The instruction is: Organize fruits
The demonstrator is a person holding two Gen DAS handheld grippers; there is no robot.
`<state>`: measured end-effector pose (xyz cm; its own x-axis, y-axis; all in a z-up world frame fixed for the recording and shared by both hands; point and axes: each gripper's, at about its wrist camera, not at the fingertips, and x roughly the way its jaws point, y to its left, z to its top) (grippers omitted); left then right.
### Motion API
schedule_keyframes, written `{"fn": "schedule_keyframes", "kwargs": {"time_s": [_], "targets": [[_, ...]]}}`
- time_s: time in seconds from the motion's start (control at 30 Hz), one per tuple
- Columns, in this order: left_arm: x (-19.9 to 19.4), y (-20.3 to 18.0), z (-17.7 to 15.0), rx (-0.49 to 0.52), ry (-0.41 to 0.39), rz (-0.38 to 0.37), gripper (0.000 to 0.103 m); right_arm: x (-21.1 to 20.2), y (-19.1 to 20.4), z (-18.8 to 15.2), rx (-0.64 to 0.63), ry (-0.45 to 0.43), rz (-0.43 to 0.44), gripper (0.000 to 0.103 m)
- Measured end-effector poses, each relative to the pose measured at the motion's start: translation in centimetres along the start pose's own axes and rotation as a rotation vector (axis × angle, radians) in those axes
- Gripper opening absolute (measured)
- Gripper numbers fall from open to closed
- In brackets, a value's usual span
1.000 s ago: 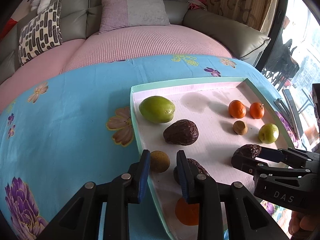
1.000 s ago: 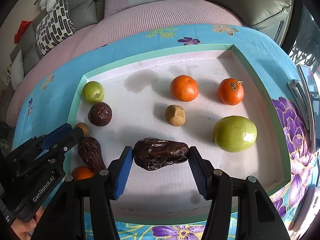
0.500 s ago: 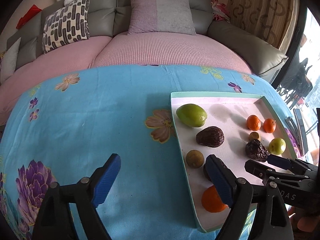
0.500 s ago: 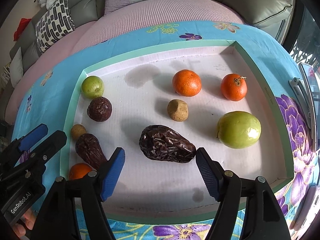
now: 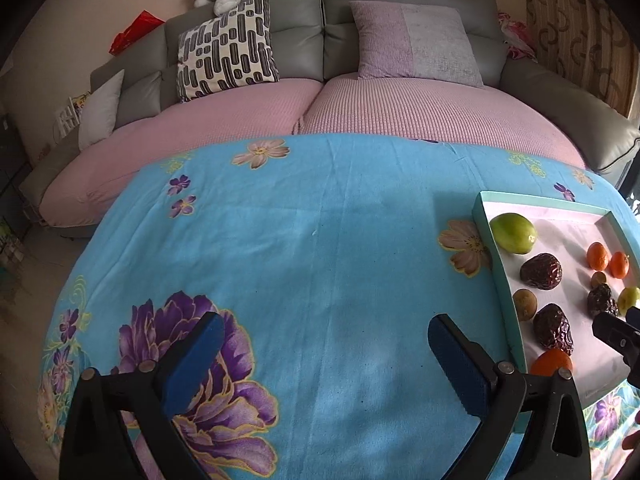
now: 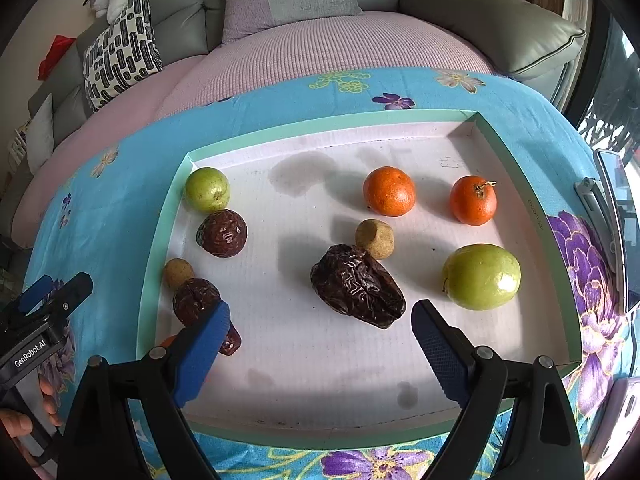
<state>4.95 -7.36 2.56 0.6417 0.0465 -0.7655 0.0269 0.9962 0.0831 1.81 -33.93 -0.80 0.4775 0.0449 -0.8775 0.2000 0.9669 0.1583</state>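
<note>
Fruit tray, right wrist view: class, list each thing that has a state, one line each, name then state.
Tray: flat on the cloth, fruit inside.
Large wrinkled date: lying free, released.
Beige round fruit: touching the large date.
Big green fruit: resting alone.
Right gripper: open, jaws just opened, nothing pressed.
Left gripper: open, jaws just opened, over bare cloth.

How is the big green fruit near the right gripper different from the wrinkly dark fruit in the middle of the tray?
The big green fruit is smooth, shiny and round; the wrinkly dark fruit is dull, creased and longer than it is wide. The green one sits apart from its neighbours, while the dark one seems to touch a small tan fruit. Both lie loose in the tray, ungripped.
</note>
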Motion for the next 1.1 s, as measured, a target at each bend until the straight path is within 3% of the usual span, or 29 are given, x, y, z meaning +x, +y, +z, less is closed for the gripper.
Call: {"fn": "schedule_keyframes", "kwargs": {"time_s": [0.3,0.4,0.67,1.1], "targets": [[-4.4,2.2,-2.5,-0.024,-0.032,0.059,0.103,-3.4,4.2,-1.9,-0.066,-0.095,0.055,0.093],[-5.1,3.2,-3.6,-0.056,-0.021,0.029,0.103,-4.4,5.1,-3.2,-0.076,-0.113,0.072,0.093],[-4.3,3.7,-3.7,-0.049,0.025,0.052,0.103,-4.7,5.2,-6.3,-0.064,-0.090,0.059,0.093],[-1.9,2.9,-4.1,0.008,0.139,0.031,0.103,-4.6,4.9,-5.7,-0.049,-0.122,0.040,0.093]]}}
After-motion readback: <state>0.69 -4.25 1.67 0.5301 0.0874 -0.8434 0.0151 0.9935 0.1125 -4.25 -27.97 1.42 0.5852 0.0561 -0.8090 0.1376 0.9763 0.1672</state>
